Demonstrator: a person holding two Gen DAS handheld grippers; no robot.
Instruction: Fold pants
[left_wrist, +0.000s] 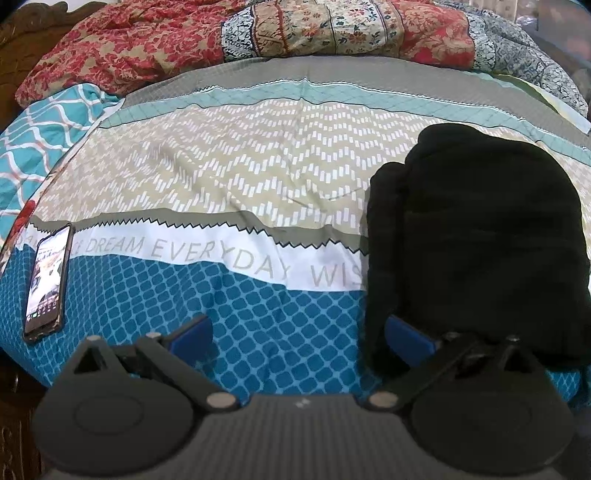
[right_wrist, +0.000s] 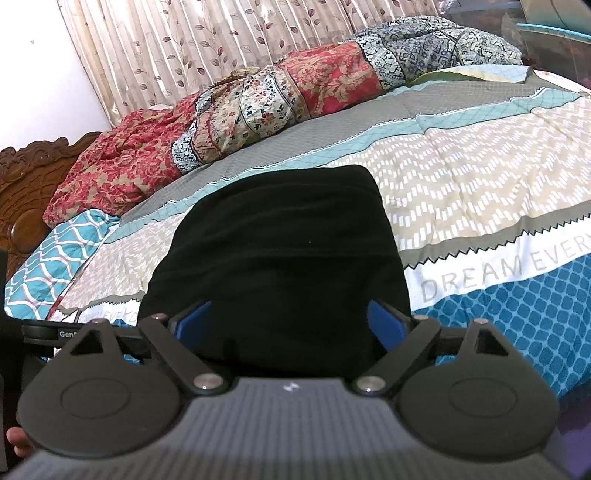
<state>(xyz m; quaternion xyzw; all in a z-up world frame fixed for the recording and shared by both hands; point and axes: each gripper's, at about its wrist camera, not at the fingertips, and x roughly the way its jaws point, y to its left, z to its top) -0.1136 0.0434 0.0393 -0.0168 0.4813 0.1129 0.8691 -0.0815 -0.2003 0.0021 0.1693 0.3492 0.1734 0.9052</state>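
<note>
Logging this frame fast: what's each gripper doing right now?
Left gripper: jaws open, nothing between them, beside the folded black pants.
Right gripper: jaws open, straddling the pants' near edge, not gripping.

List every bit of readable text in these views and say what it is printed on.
"DREAM EVERYDAY WIS": white band of the bedspread, left wrist view; the text's start and end are cut off.
"DREAM EVER": the same band, right wrist view, cut off by the frame edge.
"Gen": black device at left, the rest hidden.
Phone screen: too small and blurred to read.
</note>
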